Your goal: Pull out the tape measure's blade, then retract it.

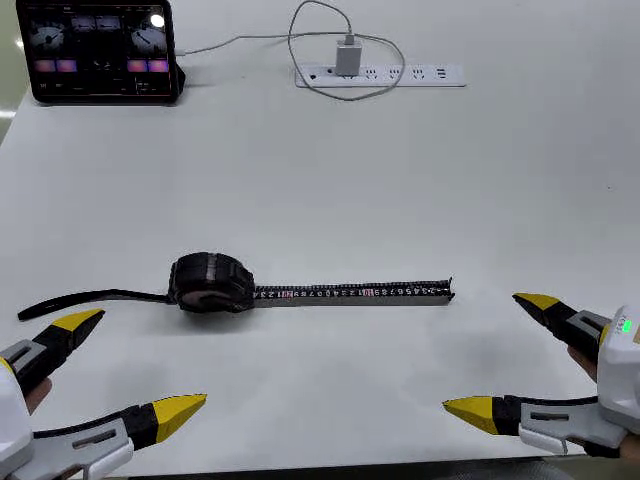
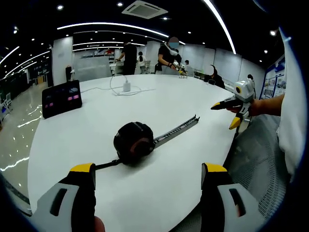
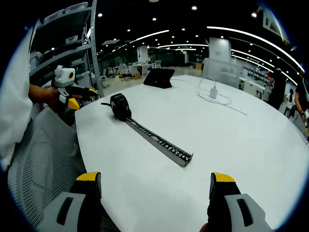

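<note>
Black tape measure [image 1: 210,283] lies mid-table [image 1: 400,180]; blade [image 1: 350,292] out flat toward right gripper [image 1: 485,352]; scale printing too small to read; left gripper [image 1: 148,360] and right both gape wide, holding nothing.

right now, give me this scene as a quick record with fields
tape measure: black case, lying on the white table
blade: pulled out, flat on the table, tip free
strap: trails from the opposite side of the case
left hand-held gripper: open, apart from the case
right hand-held gripper: open, apart from the blade tip
far edge: tablet, power strip
</note>
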{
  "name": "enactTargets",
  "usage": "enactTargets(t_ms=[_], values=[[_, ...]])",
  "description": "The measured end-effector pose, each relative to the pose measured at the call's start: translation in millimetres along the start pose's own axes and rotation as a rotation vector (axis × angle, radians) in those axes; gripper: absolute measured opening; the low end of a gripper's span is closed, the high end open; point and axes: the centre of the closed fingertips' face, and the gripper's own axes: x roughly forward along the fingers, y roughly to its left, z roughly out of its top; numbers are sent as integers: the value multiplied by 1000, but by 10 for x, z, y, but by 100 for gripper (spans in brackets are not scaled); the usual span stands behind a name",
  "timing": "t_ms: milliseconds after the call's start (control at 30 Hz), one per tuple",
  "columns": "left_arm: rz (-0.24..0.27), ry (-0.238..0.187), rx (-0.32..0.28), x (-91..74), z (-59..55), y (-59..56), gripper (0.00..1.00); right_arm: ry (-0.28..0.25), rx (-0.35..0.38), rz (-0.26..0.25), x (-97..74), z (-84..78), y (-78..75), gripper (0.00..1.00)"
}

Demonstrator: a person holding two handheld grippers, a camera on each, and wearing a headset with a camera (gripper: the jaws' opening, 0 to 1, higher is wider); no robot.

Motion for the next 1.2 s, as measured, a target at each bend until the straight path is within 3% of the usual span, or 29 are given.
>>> enactTargets(t_ms=[367,667,1200], values=[[29,0,7,-13,-42,-4,93,-14,28,15,-9,-37,97,96],[17,13,14,3,-85,-41,99,-14,21,22,-35,-31,126,99],[11,6,15,-1,-42,-65,99,-6,19,25,-57,-35,136,99]])
